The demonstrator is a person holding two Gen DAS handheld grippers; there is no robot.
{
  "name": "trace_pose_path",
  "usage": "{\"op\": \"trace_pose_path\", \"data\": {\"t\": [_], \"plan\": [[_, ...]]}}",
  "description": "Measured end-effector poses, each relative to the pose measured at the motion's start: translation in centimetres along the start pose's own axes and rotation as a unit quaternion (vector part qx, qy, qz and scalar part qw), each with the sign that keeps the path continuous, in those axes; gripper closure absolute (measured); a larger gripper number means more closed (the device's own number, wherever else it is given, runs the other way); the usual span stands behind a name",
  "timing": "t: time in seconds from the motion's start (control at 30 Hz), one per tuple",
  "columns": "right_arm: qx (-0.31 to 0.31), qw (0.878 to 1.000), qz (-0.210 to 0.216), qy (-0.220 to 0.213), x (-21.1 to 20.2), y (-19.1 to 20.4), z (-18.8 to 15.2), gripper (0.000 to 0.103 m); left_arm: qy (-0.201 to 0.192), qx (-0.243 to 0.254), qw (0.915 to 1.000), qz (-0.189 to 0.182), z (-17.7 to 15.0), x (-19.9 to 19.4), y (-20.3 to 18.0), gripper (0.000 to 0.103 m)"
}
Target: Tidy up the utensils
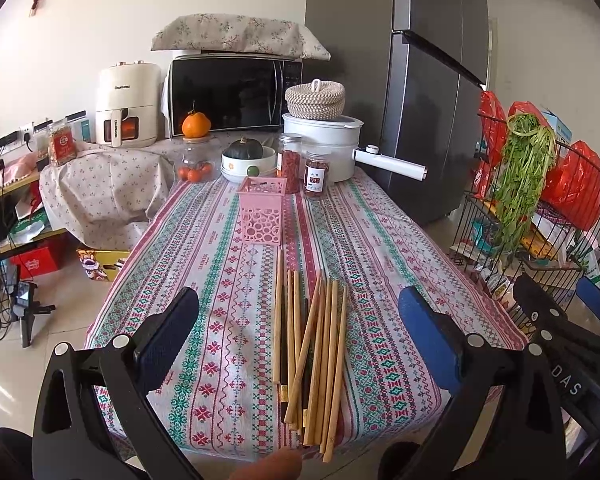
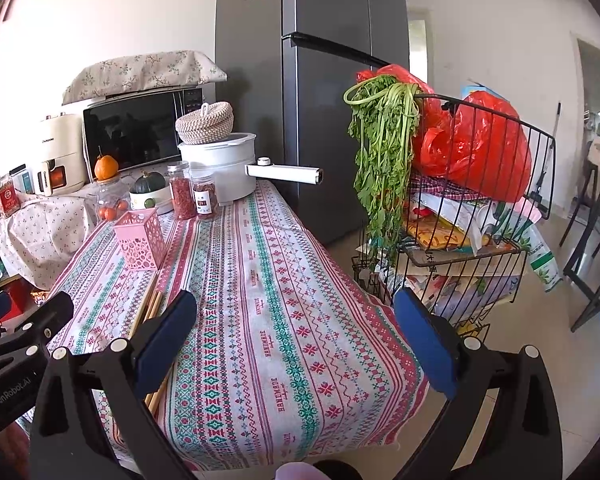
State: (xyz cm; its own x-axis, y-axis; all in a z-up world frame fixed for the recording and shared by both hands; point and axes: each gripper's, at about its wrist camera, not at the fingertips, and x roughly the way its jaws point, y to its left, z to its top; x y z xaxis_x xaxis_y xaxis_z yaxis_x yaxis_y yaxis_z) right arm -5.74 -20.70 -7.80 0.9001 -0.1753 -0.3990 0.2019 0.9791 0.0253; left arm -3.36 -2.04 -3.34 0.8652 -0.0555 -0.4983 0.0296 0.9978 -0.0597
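Chopsticks [image 1: 312, 356]: loose pile on desk [image 1: 228, 280], before pink holder [image 1: 261, 216]. Left tool [image 1: 300, 332] and right tool [image 2: 296, 332]: spread wide, holding nothing.

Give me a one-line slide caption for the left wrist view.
Open left gripper hovers over loose chopsticks on the patterned tablecloth, pink holder waiting beyond.

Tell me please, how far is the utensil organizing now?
Nothing looks done: the pink holder seems empty, though its inside is not fully visible. Nothing is in hand: the left gripper and right gripper are open. All the chopsticks lie loose on the tablecloth.
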Motion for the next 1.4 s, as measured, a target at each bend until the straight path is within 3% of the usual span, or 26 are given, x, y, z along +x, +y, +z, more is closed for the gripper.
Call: {"op": "trace_pose_path", "data": {"t": [0.87,0.93,1.03,1.17,1.2,1.27,1.4], "plan": [[0.003,1.000,0.000,0.017,0.8,-0.1,-0.1,0.007,0.017,-0.005,0.9998,0.000,-0.3,0.8,0.2,0.007],[0.002,0.999,0.003,0.032,1.3,0.1,-0.1,0.007,0.032,-0.018,0.9993,0.003,-0.1,1.3,0.8,0.007],[-0.007,0.997,0.013,0.073,2.7,0.7,0.2,0.007,0.092,-0.050,0.9944,0.013,0.4,3.6,2.5,0.007],[-0.017,0.992,0.042,0.118,4.6,1.8,1.2,0.007,0.213,-0.106,0.9713,-0.001,1.5,8.4,5.8,0.007],[-0.018,0.991,0.051,0.126,5.0,2.1,1.5,0.007,0.228,-0.117,0.9666,-0.005,1.7,9.1,6.5,0.007],[-0.008,0.984,0.087,0.155,6.3,2.6,2.8,0.007,0.242,-0.130,0.9615,-0.005,2.5,10.3,7.5,0.007],[0.019,0.963,0.152,0.221,9.5,3.9,5.8,0.007,0.247,-0.095,0.9644,-0.011,5.8,12.4,8.1,0.007]]}}
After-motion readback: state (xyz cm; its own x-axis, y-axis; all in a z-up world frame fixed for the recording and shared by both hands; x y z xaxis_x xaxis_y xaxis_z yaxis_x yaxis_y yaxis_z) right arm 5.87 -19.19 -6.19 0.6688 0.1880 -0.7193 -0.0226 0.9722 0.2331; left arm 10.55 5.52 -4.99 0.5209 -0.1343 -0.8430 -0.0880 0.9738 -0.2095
